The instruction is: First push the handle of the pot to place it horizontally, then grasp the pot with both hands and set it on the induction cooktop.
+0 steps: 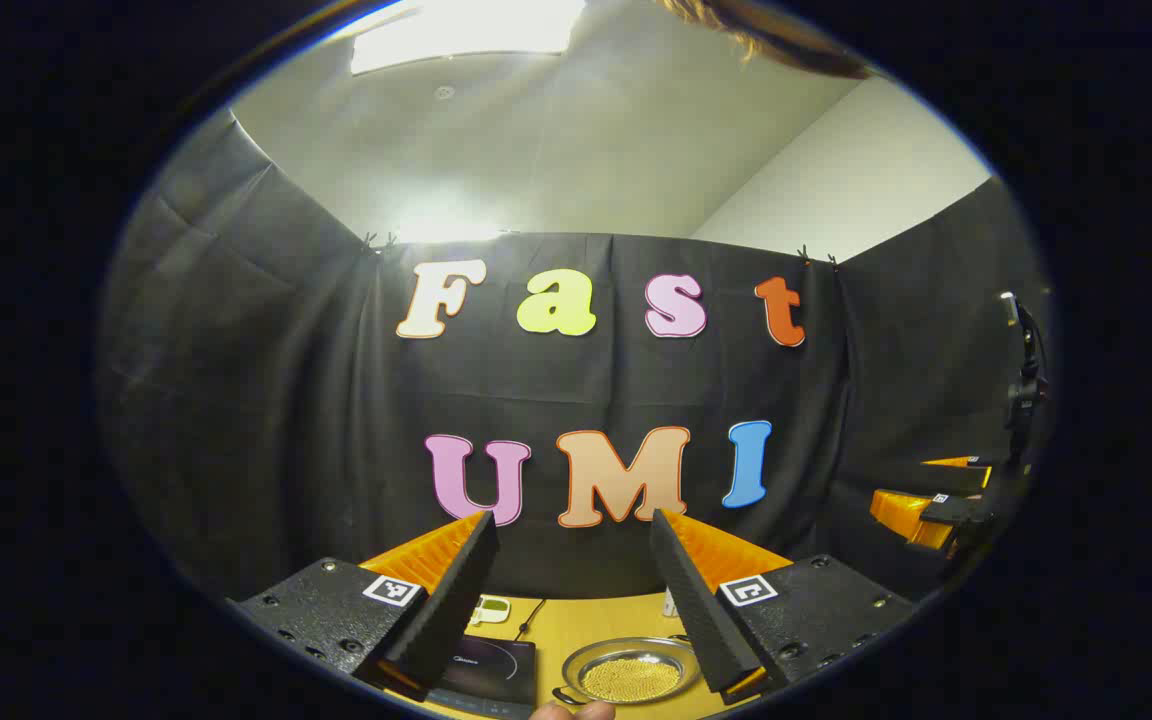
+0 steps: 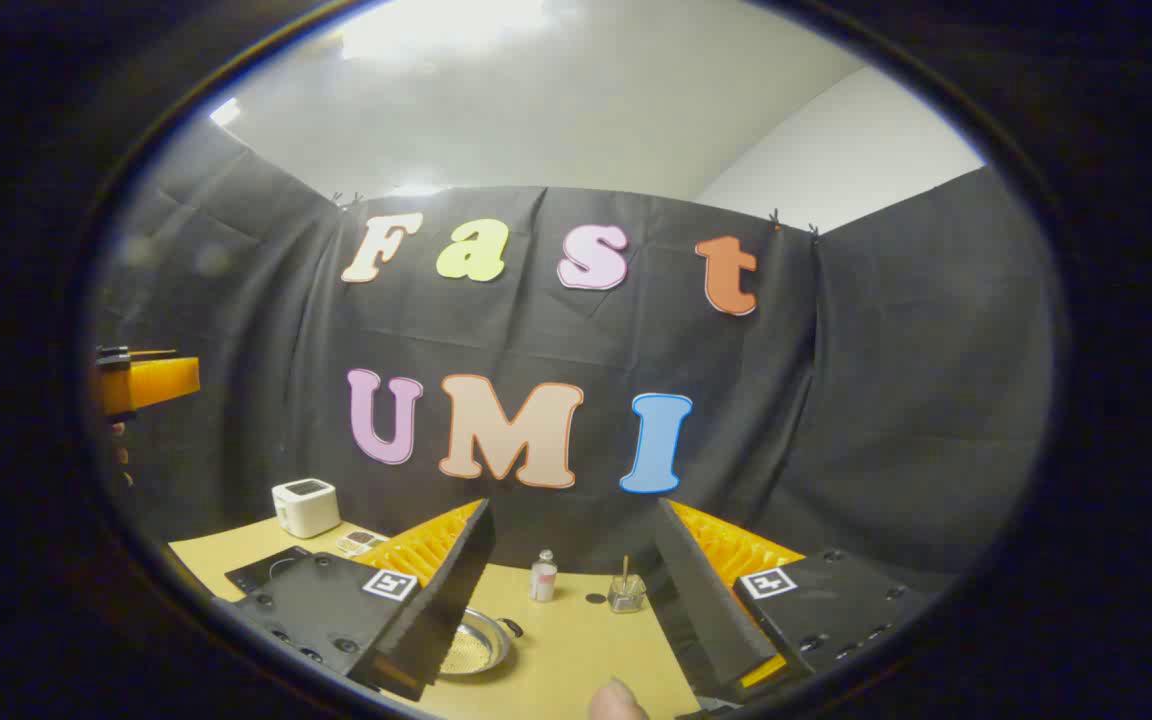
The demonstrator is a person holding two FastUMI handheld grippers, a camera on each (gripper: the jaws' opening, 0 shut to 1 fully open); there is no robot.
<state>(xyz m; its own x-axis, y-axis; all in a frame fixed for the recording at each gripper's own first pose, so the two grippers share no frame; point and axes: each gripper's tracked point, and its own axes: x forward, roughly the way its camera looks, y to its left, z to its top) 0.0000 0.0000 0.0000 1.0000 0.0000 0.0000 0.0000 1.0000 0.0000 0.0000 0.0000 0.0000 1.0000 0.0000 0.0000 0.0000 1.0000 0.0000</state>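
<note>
In the left gripper view the left tongs (image 1: 576, 590) stand spread at the bottom of the frame, raised above the desk (image 1: 591, 618) and pinching nothing; between their fingers, at the bottom centre, sits the pot (image 1: 631, 672), a shallow metal pan with small yellow grains inside; just left of it lies the dark induction cooktop (image 1: 486, 672), apart from the pot; the right tongs (image 1: 936, 505) show at the right edge, and I cannot tell their spread from here. In the right gripper view the right tongs (image 2: 576, 590) are spread wide and hold nothing; the pot (image 2: 476, 645) lies lower left of centre, partly behind the left finger; a small bottle (image 2: 542, 578) and a glass jar (image 2: 626, 592) stand farther back; a white appliance (image 2: 305, 507) sits at the left.
</note>
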